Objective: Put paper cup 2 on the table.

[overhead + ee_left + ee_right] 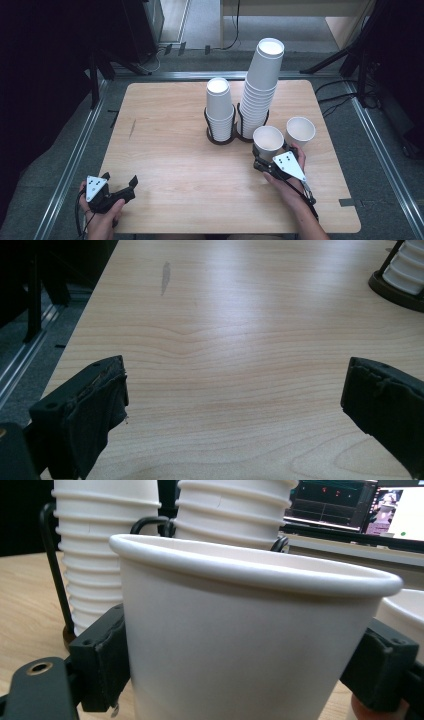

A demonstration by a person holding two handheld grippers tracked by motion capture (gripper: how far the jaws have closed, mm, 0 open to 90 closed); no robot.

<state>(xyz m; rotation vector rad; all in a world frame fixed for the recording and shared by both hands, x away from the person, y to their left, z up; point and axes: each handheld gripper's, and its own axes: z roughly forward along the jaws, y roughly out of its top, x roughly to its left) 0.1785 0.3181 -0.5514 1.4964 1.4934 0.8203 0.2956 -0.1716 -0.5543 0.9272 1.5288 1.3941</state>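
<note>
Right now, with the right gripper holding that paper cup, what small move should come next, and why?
Probably lower the held cup a little onto the bare table beside the other loose cup. The right gripper clamps it upright, mouth up, in front of the two stacks, and the left gripper is open and far off.

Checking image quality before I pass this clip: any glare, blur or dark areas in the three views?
High view: evenly lit table, surroundings at left very dark. Left gripper view: broad soft glare on the wood toward the top, jaws sharp enough. Right gripper view: the held cup sits very close and slightly soft; the cup stacks behind are clearer, and the bright screens at top right are blurred.
</note>
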